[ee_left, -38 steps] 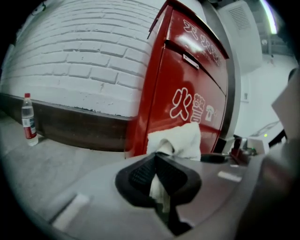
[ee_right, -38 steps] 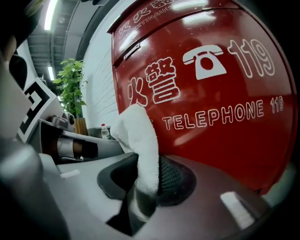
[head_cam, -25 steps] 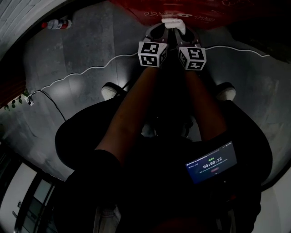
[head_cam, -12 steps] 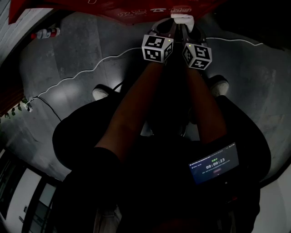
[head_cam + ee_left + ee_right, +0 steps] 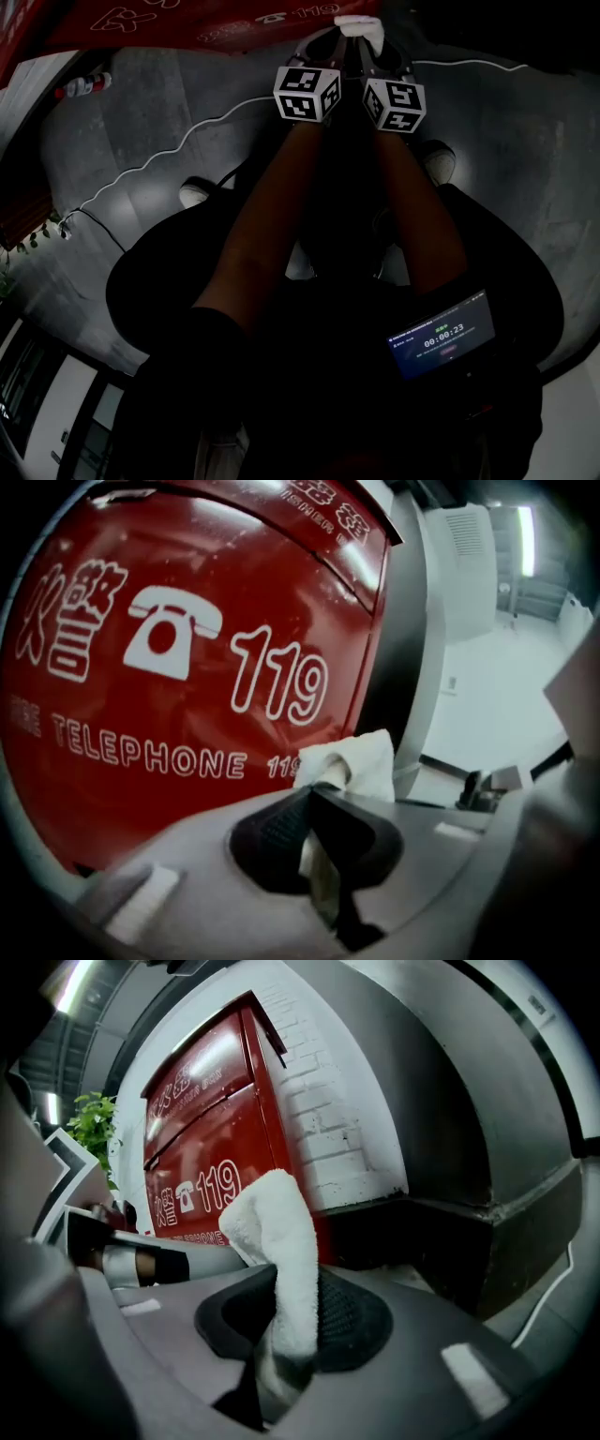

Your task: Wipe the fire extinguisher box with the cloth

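The red fire extinguisher box (image 5: 187, 667), with white "119" and "TELEPHONE" lettering, fills the left gripper view and stands against a white brick wall in the right gripper view (image 5: 211, 1157). In the head view it is a red strip (image 5: 187, 23) at the top. A white cloth (image 5: 279, 1260) is pinched between both grippers, which are side by side at the box front. My left gripper (image 5: 314, 803) is shut on one end of the cloth (image 5: 352, 761). My right gripper (image 5: 281, 1312) is shut on the other end. From above, the cloth (image 5: 361, 28) pokes out past both marker cubes.
A white cable (image 5: 159, 159) snakes over the grey tiled floor (image 5: 187, 103). A red and white bottle (image 5: 82, 86) lies at the left. A green plant (image 5: 94, 1129) stands left of the box. A dark grey plinth (image 5: 487, 1232) juts from the wall at the right.
Both grippers, still together on the cloth, have shifted slightly left along the box front. The red box now shows more at the top left of the head view.
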